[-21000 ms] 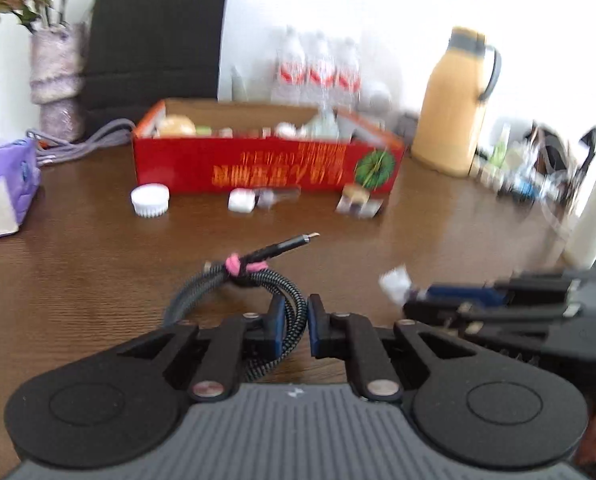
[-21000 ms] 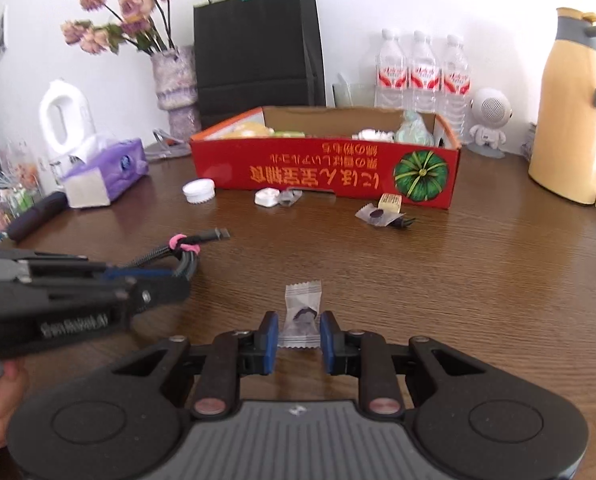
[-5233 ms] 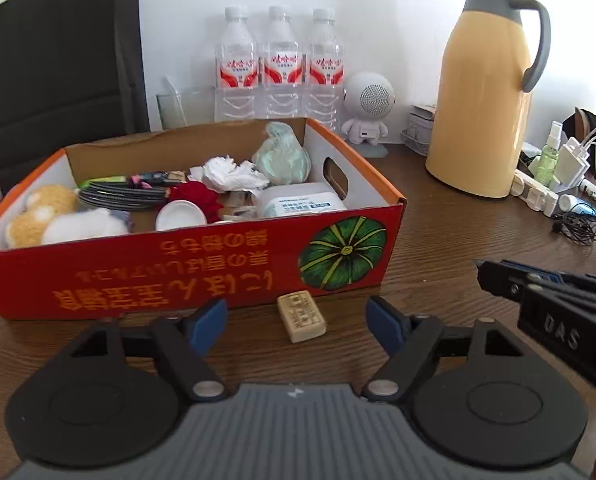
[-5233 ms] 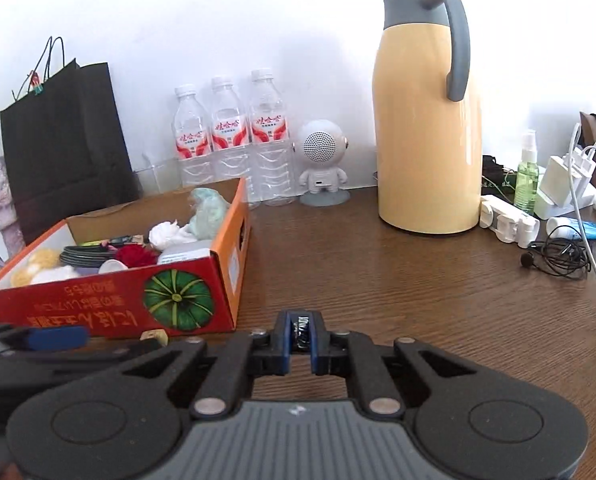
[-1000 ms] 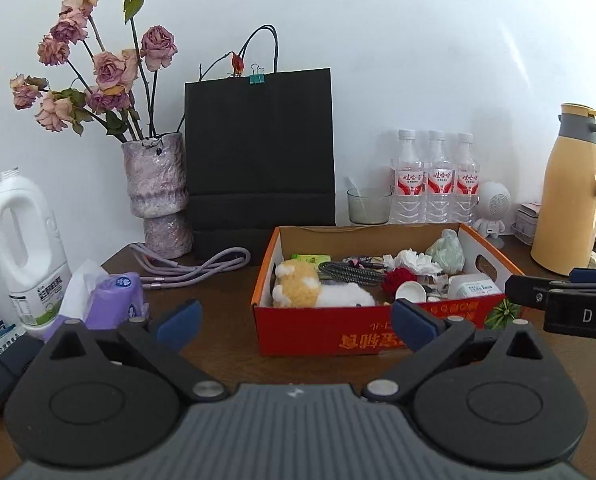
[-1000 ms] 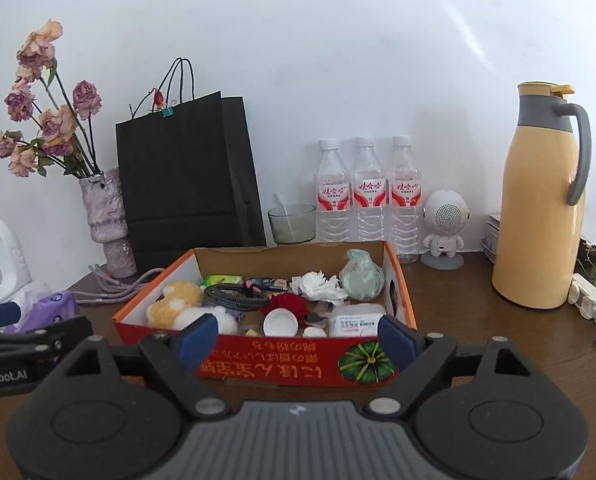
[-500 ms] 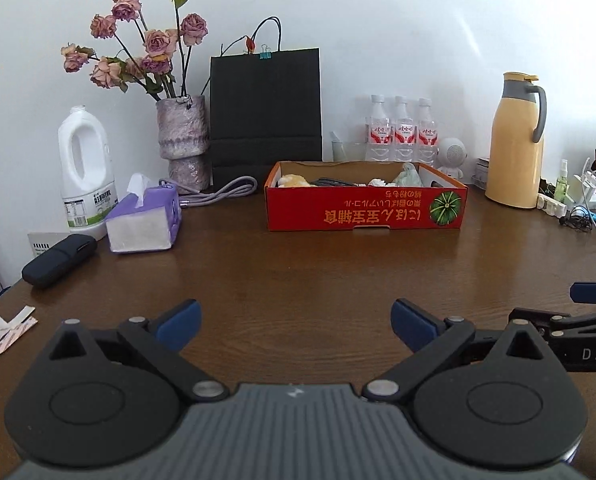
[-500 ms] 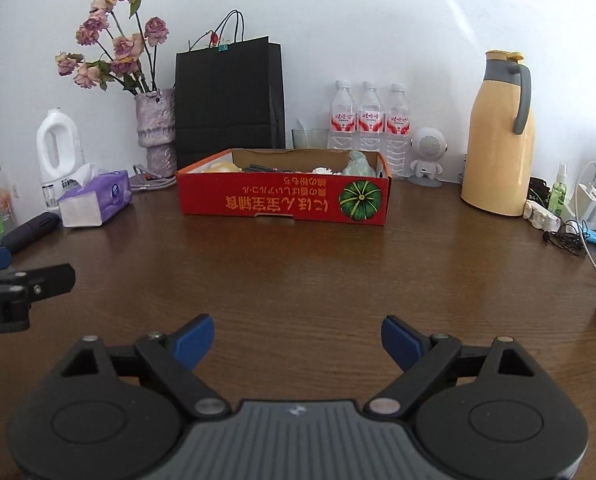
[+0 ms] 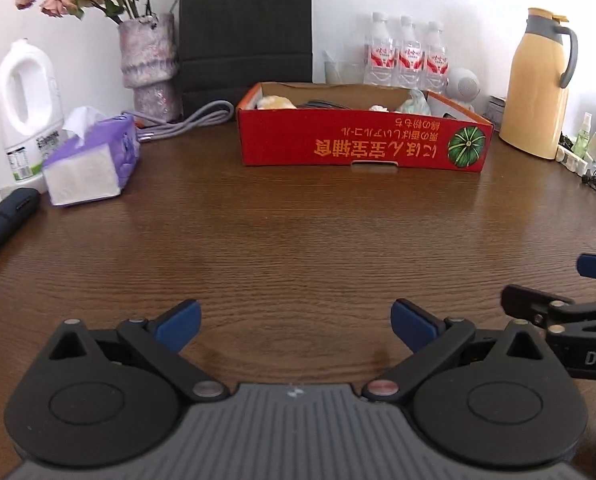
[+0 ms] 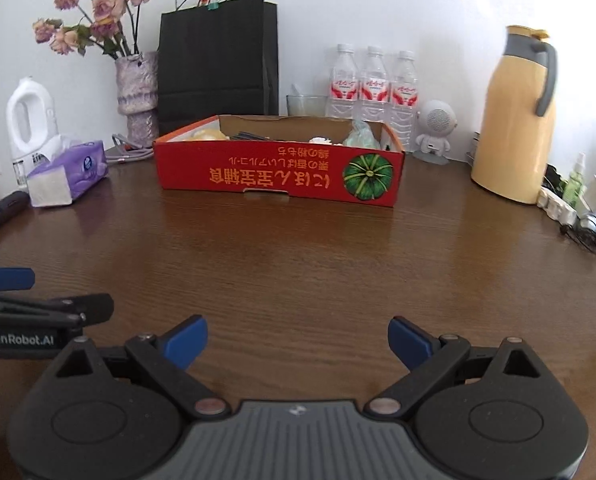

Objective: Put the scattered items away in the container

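Note:
The red cardboard box [image 9: 361, 146] with a green pumpkin print stands at the far middle of the brown table; it also shows in the right wrist view [image 10: 278, 176]. It holds several items, among them a plush toy [image 9: 276, 103], a coiled cable [image 9: 325, 105] and a pale green bundle [image 9: 415, 102]. My left gripper [image 9: 296, 322] is open and empty, low over the near table. My right gripper [image 10: 298, 338] is open and empty, beside the left one.
A purple tissue pack [image 9: 92, 162], a white jug [image 9: 28, 108], a dark case [image 9: 4, 222] and a flower vase [image 9: 150, 66] stand at the left. A black paper bag [image 9: 246, 28], water bottles [image 9: 405, 54], a yellow thermos [image 9: 539, 84] and chargers [image 9: 589, 152] line the back and right.
Both grippers have drawn a little closer to the red box and dropped lower over the table. Both jaws stay open and empty.

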A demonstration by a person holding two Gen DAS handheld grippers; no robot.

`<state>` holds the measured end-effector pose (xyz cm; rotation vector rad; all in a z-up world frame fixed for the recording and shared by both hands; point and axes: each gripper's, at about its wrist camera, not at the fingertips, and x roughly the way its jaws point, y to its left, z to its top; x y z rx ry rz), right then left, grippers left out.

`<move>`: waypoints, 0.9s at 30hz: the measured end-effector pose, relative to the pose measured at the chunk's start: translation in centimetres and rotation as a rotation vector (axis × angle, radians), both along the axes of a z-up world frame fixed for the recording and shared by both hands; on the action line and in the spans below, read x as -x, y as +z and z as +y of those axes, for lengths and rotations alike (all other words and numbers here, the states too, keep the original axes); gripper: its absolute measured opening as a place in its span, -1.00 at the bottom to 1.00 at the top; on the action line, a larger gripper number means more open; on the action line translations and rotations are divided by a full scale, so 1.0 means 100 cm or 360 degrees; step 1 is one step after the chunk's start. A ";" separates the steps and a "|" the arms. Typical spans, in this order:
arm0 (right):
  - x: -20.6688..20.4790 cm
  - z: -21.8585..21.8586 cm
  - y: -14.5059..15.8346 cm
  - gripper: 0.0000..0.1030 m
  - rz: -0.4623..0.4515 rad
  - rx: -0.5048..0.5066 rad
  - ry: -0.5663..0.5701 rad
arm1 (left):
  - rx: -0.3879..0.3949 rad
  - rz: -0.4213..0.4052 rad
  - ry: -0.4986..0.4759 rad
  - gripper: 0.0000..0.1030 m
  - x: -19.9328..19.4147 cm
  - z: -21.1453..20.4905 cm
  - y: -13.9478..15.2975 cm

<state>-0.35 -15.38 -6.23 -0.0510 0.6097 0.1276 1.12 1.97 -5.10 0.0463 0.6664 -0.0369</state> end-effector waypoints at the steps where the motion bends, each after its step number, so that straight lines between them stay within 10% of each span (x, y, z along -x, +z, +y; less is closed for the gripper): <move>1: -0.005 0.001 -0.002 0.89 0.0008 -0.0002 0.0008 | -0.0004 0.0012 0.0000 1.00 -0.004 -0.001 -0.001; 27: -0.037 -0.009 -0.016 1.00 0.0152 -0.0029 -0.0086 | 0.0016 0.0060 -0.0002 1.00 -0.020 -0.008 -0.011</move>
